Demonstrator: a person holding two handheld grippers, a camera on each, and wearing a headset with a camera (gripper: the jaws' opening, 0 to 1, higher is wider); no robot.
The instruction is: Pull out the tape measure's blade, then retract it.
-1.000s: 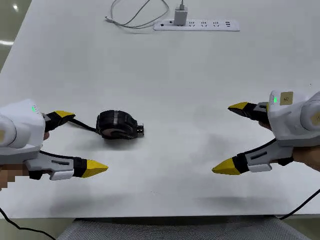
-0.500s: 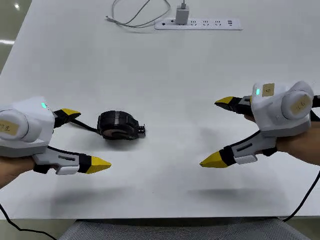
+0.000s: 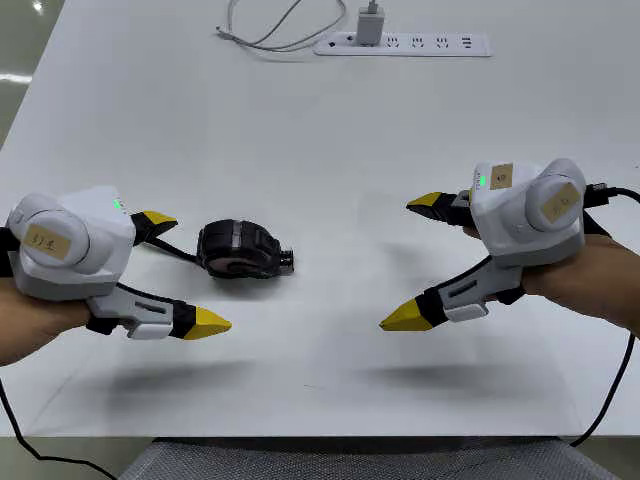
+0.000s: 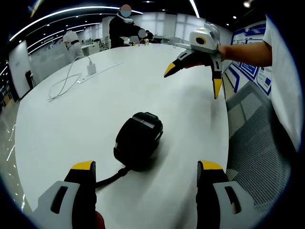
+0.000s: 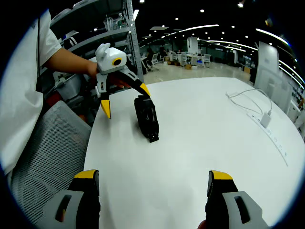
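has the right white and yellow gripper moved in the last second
Yes, the right gripper has moved left in the head view, toward the black round tape measure.

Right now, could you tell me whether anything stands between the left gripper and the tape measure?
Nothing visible does. The left gripper is open with the tape measure just ahead of its jaws on the table; only its own black strap trails towards one jaw.

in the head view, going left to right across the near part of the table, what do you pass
left gripper → tape measure → right gripper
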